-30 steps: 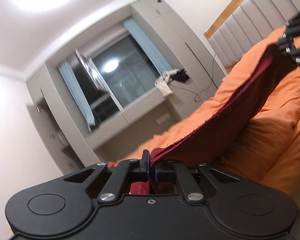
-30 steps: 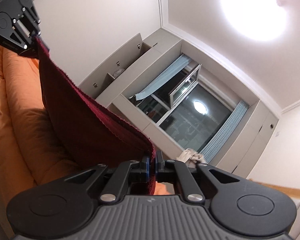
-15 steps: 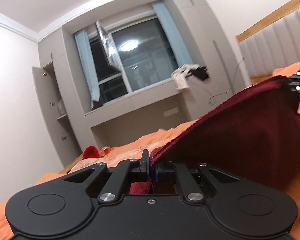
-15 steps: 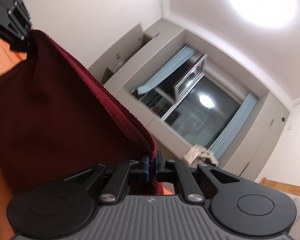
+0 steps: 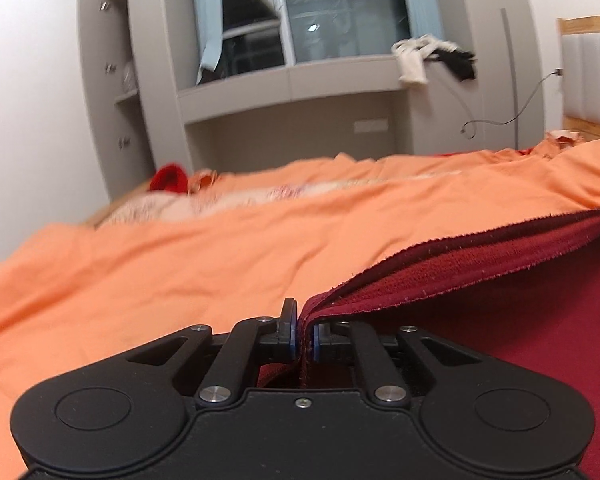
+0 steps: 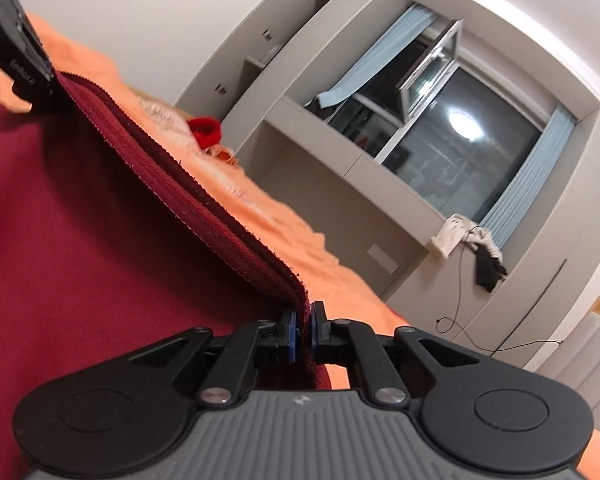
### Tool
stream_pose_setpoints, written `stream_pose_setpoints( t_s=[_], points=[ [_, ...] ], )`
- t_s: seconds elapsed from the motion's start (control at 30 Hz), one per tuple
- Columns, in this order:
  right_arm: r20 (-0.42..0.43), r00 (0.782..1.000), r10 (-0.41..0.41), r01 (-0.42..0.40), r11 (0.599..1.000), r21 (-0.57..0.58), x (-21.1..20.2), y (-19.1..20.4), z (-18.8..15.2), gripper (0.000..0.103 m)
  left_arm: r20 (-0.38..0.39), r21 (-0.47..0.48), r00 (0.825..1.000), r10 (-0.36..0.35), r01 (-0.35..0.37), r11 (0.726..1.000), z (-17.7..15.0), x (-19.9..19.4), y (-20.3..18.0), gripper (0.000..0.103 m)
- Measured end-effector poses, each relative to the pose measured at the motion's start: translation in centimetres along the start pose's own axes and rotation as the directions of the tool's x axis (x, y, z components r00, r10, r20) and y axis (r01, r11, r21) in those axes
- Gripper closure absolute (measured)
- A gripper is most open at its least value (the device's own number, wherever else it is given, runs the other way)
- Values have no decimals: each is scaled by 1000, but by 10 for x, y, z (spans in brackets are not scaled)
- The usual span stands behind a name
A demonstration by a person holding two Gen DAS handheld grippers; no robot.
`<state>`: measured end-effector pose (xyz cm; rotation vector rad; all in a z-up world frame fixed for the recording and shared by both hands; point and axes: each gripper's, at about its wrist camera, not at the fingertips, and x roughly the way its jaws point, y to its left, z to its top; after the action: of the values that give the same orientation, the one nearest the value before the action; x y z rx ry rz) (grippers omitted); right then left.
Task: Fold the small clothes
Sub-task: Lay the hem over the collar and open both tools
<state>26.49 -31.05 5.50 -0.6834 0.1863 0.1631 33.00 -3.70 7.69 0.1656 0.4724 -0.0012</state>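
Observation:
A dark red garment (image 5: pixel 500 304) is stretched between both grippers just above an orange bedspread (image 5: pixel 180 264). My left gripper (image 5: pixel 305 342) is shut on one corner of its ribbed edge. My right gripper (image 6: pixel 303 334) is shut on the other corner of the same edge. The garment (image 6: pixel 80 220) spreads to the left in the right wrist view, its body lying low over the bed. The left gripper's body (image 6: pixel 20 60) shows at the far end of the edge. The two layers of the edge lie together.
A bright red item (image 5: pixel 168 178) and pale clothes (image 5: pixel 148 210) lie at the bed's far side. Grey cabinets and a window ledge (image 5: pixel 292 80) with draped clothes (image 5: pixel 416 58) stand beyond. A padded headboard (image 5: pixel 592 76) is at the right.
Both grippers have come down with the garment from a raised, hanging hold to just above the bedspread. The views have tilted from ceiling toward the bed. Both grips are unchanged.

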Motion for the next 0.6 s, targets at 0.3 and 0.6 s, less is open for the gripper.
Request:
stream_pose_setpoints(
  t_s=[0.3, 0.6],
  points=[
    [-88, 995, 49, -38, 992, 120, 25, -15, -12, 63, -85, -79, 995, -54, 47, 996, -20, 29, 9, 78],
    [-124, 991, 55, -27, 976, 217, 24, -34, -24, 7, -84, -210, 994, -65, 46, 977, -28, 24, 30, 9]
  ],
)
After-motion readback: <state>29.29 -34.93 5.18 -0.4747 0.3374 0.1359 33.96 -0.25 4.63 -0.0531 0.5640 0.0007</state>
